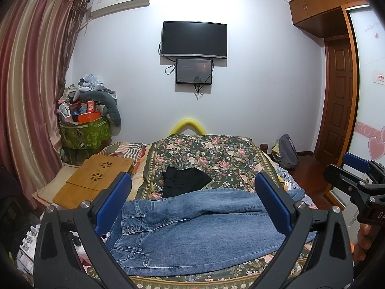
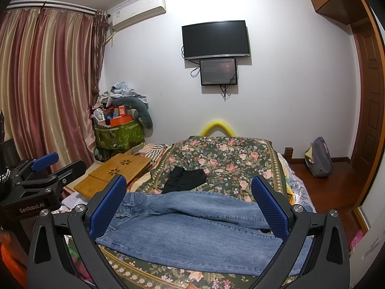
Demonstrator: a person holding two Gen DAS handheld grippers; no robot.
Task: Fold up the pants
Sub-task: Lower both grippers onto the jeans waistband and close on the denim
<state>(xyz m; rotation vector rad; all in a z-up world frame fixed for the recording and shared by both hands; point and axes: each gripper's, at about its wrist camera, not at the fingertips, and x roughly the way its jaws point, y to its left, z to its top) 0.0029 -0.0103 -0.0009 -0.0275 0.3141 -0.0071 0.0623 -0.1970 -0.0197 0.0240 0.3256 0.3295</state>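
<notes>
Blue jeans (image 1: pixel 192 226) lie across the floral bedspread (image 1: pixel 216 154), waistband to the left, legs running right; they also show in the right wrist view (image 2: pixel 192 226). My left gripper (image 1: pixel 192 192) is open and empty, held above the near edge of the jeans. My right gripper (image 2: pixel 190 192) is open and empty, also above the jeans. The right gripper shows at the right edge of the left wrist view (image 1: pixel 349 171), and the left gripper at the left edge of the right wrist view (image 2: pixel 55 166).
A black garment (image 1: pixel 185 180) lies on the bedspread behind the jeans. A wooden lap desk (image 1: pixel 96 178) sits at the bed's left. A cluttered green bin (image 1: pixel 84 132) stands by the curtain. A backpack (image 1: pixel 287 151) is on the floor right.
</notes>
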